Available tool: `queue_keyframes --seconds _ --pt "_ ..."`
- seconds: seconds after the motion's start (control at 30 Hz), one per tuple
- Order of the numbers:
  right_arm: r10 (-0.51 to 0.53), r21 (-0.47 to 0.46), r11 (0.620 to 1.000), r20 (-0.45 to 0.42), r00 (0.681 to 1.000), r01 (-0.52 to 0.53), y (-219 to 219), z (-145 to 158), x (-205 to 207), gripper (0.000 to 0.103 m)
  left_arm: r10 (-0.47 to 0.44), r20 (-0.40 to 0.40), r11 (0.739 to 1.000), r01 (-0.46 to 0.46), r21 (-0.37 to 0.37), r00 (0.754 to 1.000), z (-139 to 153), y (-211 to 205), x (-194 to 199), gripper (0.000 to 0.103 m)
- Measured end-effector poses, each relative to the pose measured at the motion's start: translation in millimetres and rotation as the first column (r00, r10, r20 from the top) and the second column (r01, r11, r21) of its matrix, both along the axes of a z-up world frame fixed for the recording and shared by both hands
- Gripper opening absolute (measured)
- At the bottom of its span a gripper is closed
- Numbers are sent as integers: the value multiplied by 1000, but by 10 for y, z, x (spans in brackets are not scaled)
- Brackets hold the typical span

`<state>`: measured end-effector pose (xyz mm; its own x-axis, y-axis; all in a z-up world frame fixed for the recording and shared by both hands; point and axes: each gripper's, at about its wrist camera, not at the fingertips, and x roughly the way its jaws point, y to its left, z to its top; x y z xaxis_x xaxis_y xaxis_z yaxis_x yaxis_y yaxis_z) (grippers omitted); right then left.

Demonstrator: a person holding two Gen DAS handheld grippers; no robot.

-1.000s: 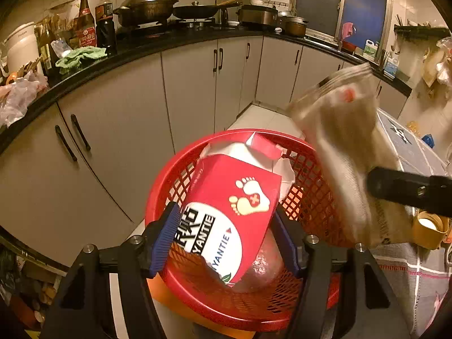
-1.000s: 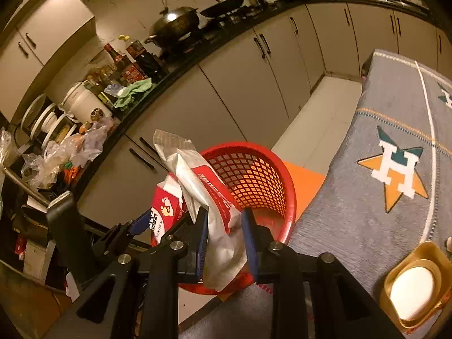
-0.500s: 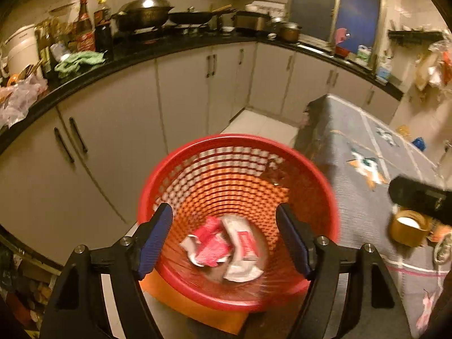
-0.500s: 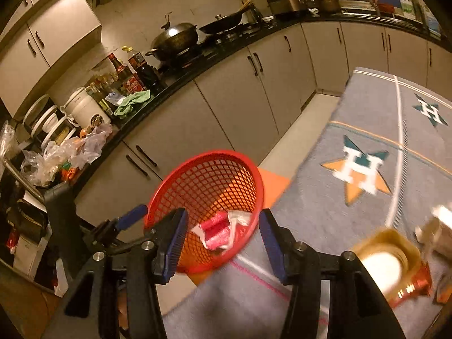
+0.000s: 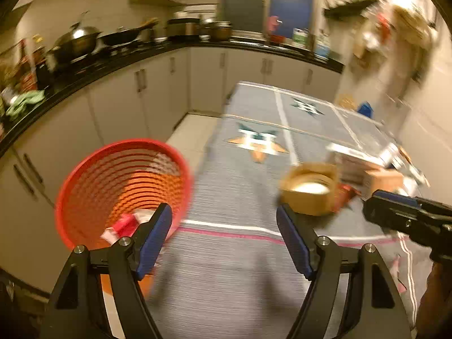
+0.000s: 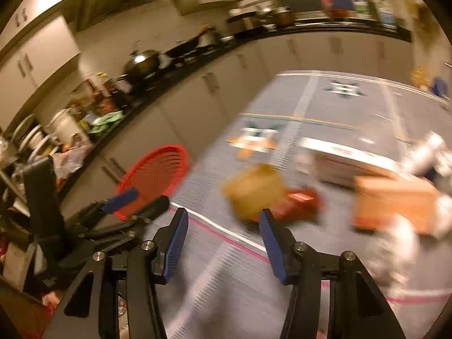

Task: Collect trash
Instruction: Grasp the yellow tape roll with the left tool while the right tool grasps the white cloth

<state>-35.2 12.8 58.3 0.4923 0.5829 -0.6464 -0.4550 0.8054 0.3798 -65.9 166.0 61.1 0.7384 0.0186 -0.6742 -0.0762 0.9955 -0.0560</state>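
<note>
The red mesh basket [image 5: 121,186] stands on the floor beside the table, with red and white trash [image 5: 124,224] lying at its bottom. My left gripper [image 5: 223,212] hangs open and empty over the grey tablecloth [image 5: 240,268], beside the basket rim. My right gripper [image 6: 223,213] is also open and empty, above the cloth and short of a yellow round tub [image 6: 254,192] and a red wrapper [image 6: 299,203]. An orange cardboard box [image 6: 395,203] and a white flat box [image 6: 339,155] lie further right. Everything is motion-blurred.
Kitchen cabinets and a dark counter [image 5: 84,76] with pans run along the left and back. The basket [image 6: 158,172] sits between the cabinets and the table edge. A blurred pile of white crumpled material [image 6: 395,248] lies at the right. A hand [image 5: 432,305] shows at the lower right.
The red carton left my left gripper and the bag left my right one; both now lie in the basket. Both grippers opened and swung right, from above the basket to over the table.
</note>
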Motion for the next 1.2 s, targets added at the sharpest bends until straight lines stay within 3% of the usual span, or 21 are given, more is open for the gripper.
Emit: queue_keyframes --seconds 0.2,0.33,0.47,0.63,0.73,0.93,1.0,1.13,1.2 --pt "-185 26 982 10 983 185 -993 38 -123 60 -73 -23 996 74 41 997 -55 -458 116 76" --pt "-301 -30 953 43 953 303 -1384 26 -136 65 -91 -31 994 92 51 995 -71 -604 183 78" --pt "-331 -87 938 55 942 335 -1425 -77 -100 80 -93 -39 993 96 72 995 -77 -706 254 81" --pt "-287 -166 942 63 956 293 -1192 -204 46 80 -113 -11 989 114 95 994 33 -722 346 81" --pt "-283 -202 936 56 958 288 -1133 -329 102 80 -163 -17 976 164 147 986 24 -803 448 81" --pt "-274 -163 949 -11 962 268 -1205 -463 136 50 -237 -59 946 244 212 970 -123 -952 626 81" --pt "-272 -172 948 -2 962 268 -1185 -456 107 48 -249 -62 942 257 214 966 -156 -983 645 75" --pt "-267 -165 951 -1 964 263 -1173 -475 84 48 -252 -98 945 267 188 963 -237 -991 697 37" --pt "-266 -160 952 -2 964 262 -1172 -482 80 48 -255 -111 945 272 182 960 -280 -999 700 29"
